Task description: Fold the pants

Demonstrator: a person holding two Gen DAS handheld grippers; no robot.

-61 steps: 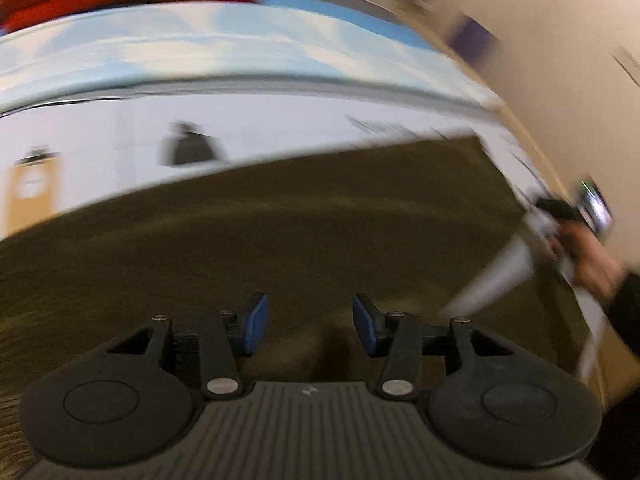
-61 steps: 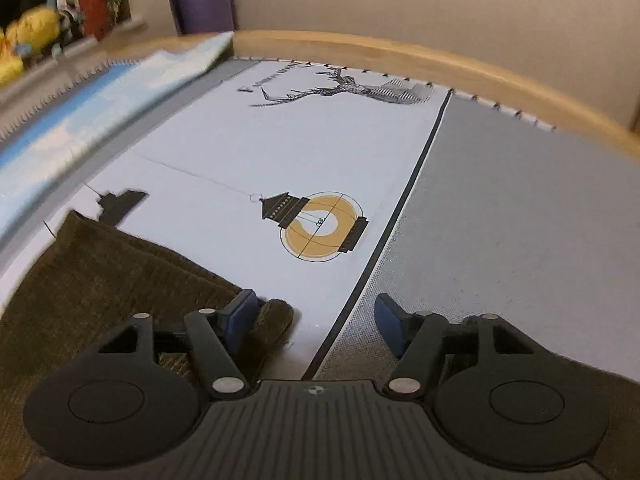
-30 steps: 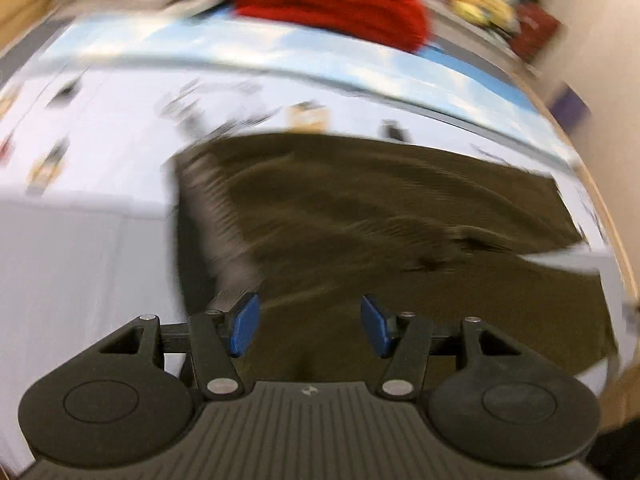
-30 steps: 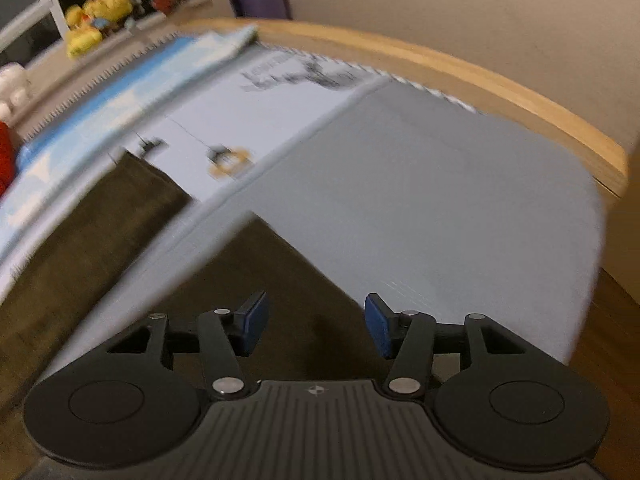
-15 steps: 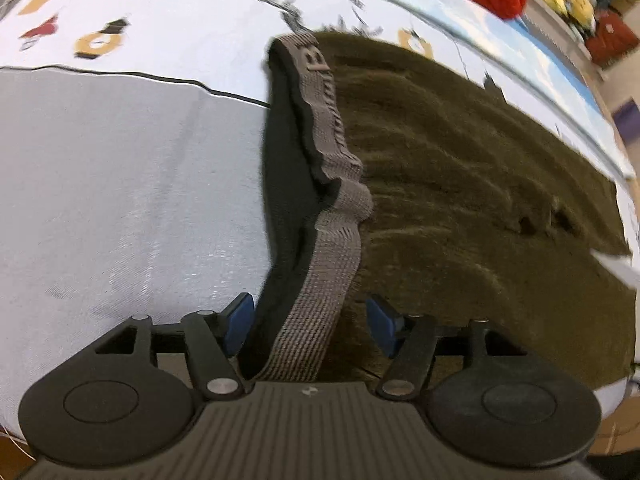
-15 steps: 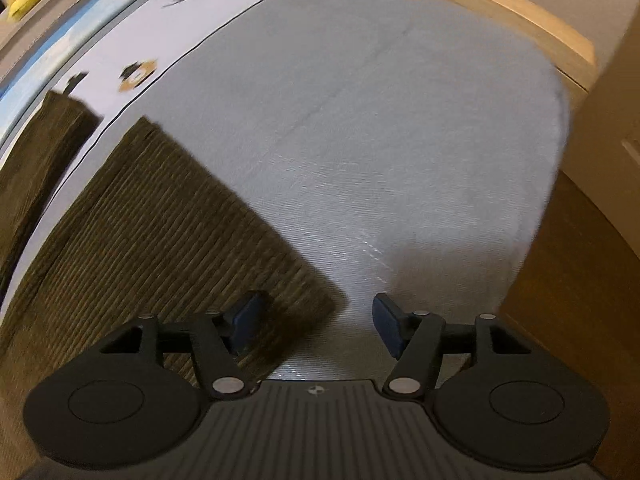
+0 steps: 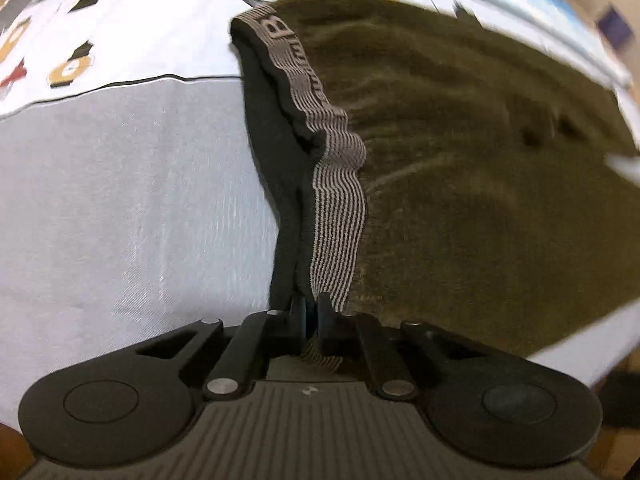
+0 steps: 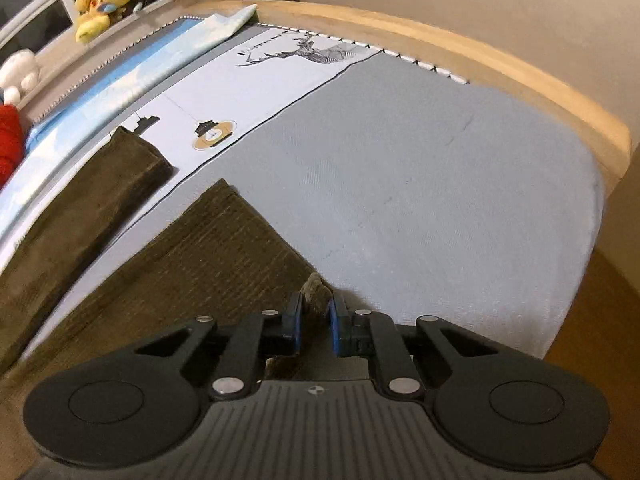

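While the pants (image 7: 480, 152) lie spread flat on the bed (image 8: 420, 184), no fold shows yet. The left gripper (image 7: 312, 312), its jaws just closed, is clenched on the waistband (image 7: 336, 200) at 6 o'clock. The right gripper (image 8: 314, 316), likewise just closed, pinches a leg hem (image 8: 256, 248). By this judgement, grasping is done; lifting and folding remain.

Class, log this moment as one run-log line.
left gripper: shut on waistband | right gripper: shut on hem | pants: flat on bed
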